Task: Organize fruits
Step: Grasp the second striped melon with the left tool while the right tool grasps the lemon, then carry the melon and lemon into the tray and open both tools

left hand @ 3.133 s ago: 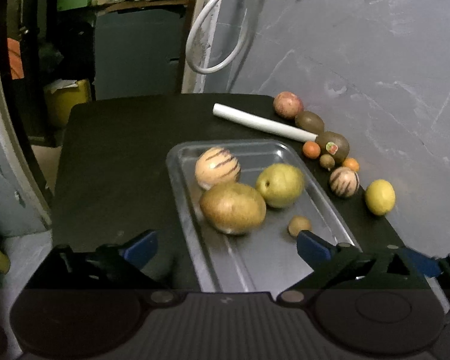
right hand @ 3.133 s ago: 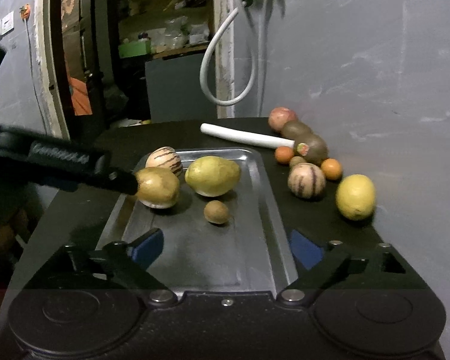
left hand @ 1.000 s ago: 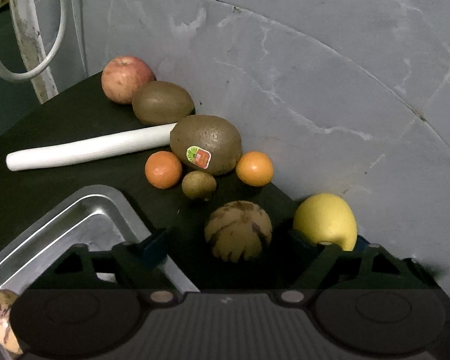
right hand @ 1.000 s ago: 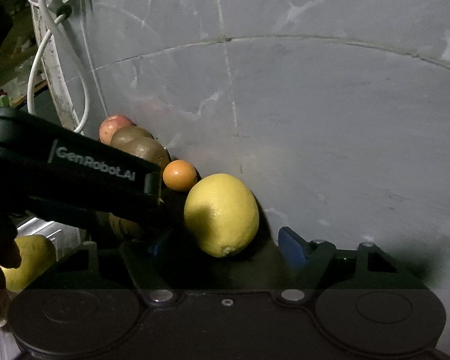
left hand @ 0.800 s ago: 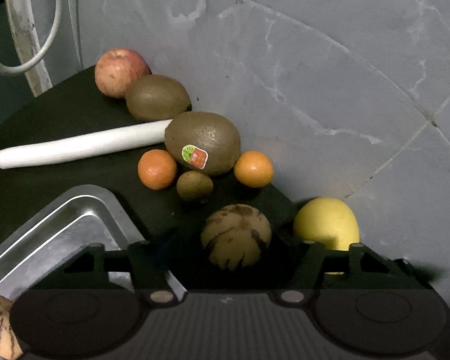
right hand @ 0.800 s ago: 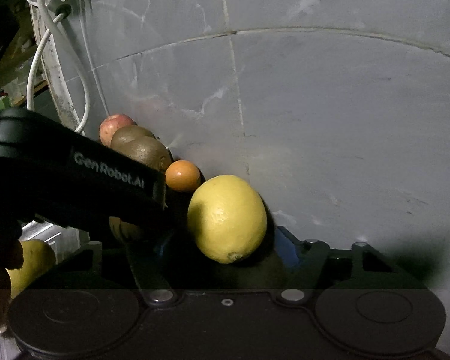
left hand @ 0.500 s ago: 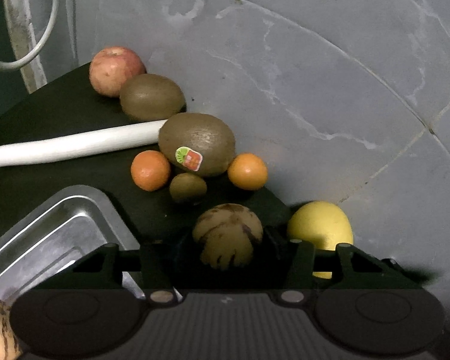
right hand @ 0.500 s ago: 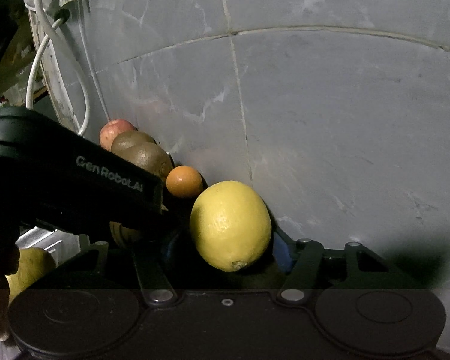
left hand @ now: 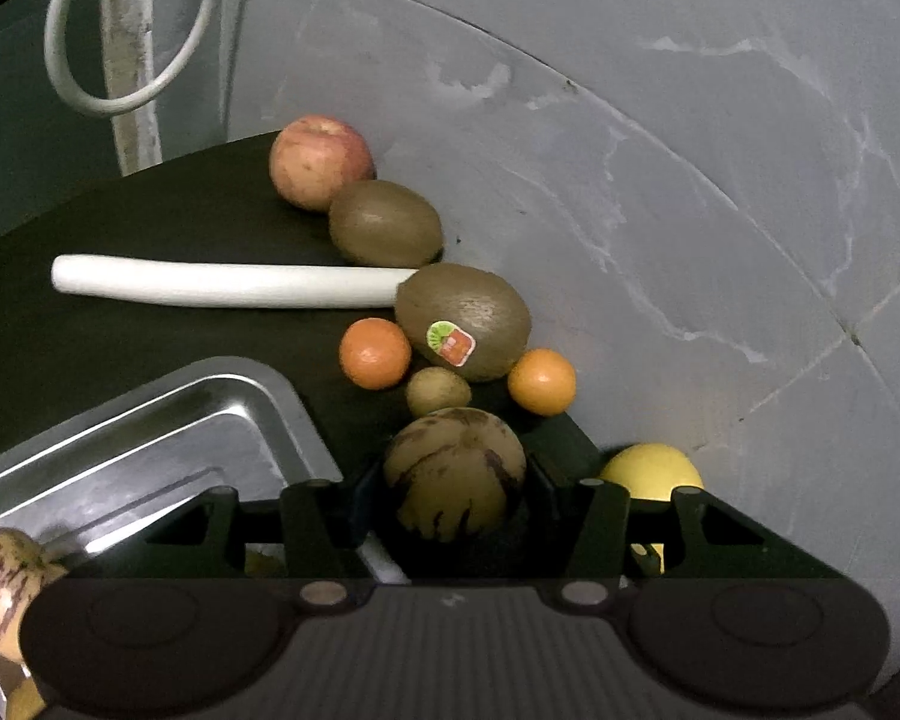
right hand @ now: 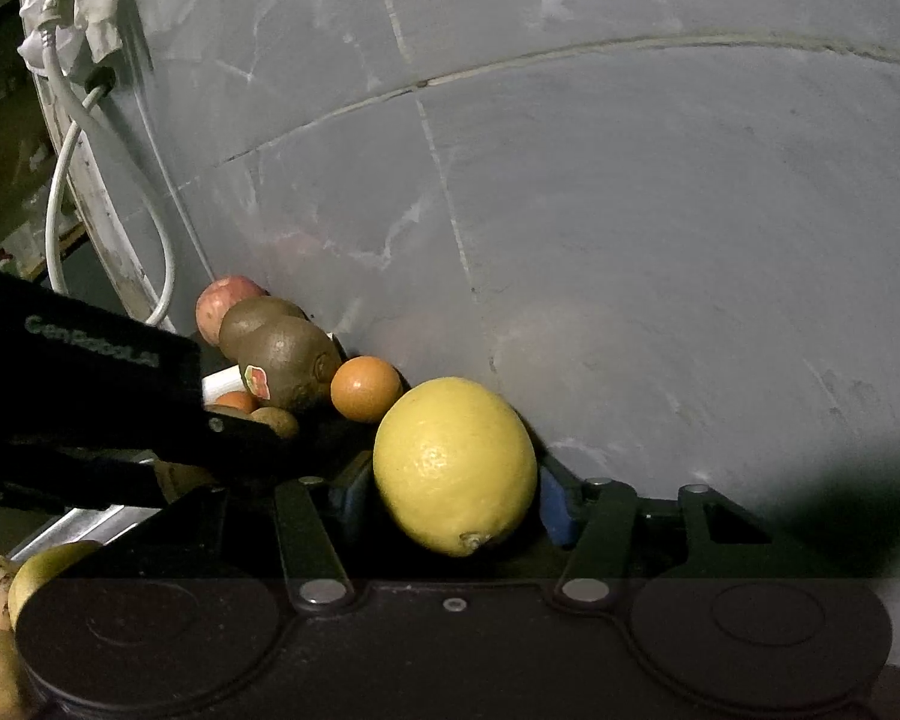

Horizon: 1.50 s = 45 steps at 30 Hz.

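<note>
Striped melon (left hand: 453, 471) is pinched by left gripper (left hand: 450, 495); lemon (right hand: 455, 465) by right gripper (right hand: 450, 489). Another striped fruit (left hand: 0, 588) is seen in metal tray (left hand: 168, 420).

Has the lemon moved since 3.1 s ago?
Cannot tell: the lemon keeps its spot by the orange, but the camera moved closer.

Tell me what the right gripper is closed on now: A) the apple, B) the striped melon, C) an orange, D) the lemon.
D: in the right wrist view the right gripper has both blue pads pressed against the sides of the lemon.
</note>
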Available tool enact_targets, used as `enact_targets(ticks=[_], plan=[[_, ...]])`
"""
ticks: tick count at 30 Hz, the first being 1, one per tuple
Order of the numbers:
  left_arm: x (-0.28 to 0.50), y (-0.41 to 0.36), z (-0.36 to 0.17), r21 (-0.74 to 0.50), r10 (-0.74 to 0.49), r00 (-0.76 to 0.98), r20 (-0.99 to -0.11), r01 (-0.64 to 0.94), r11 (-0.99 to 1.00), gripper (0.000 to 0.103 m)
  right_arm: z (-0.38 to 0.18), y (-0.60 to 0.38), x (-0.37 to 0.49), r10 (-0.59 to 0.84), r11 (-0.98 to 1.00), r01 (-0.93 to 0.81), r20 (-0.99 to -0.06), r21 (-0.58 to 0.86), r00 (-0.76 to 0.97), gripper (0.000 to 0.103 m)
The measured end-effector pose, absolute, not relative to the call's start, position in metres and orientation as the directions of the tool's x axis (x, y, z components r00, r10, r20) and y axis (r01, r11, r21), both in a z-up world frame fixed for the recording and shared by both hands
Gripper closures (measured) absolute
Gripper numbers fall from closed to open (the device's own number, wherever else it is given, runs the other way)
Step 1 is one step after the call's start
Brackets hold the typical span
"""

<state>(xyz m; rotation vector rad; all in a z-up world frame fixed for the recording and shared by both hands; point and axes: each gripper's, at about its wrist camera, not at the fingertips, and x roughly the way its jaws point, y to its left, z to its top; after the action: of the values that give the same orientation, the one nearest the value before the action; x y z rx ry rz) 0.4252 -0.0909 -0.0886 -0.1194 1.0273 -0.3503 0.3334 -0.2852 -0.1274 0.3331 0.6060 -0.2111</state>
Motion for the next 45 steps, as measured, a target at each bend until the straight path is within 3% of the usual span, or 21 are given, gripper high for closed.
enact_targets(ticks=[19,32,45], plan=[[0.353,-0.051,-0.061,-0.349,-0.356,0.544,-0.76,0.12,0.929,0.048,-0.096,-0.278,0.28,0.037,0.963,0.114,-0.536,0.245,0.844,0.047],[0.272,0.005,-0.06,-0.327,-0.262,0.581,-0.771,-0.007,0.945,0.048,-0.083,-0.241,0.238,0.161,0.977,-0.057,-0.535,0.204,0.829,0.047],[0.247,0.033,-0.089,-0.294,-0.188,0.571,-0.799,-0.099,0.951,0.048,-0.104,-0.204,0.219,0.245,0.97,-0.189,-0.579,0.155,0.778,0.047]])
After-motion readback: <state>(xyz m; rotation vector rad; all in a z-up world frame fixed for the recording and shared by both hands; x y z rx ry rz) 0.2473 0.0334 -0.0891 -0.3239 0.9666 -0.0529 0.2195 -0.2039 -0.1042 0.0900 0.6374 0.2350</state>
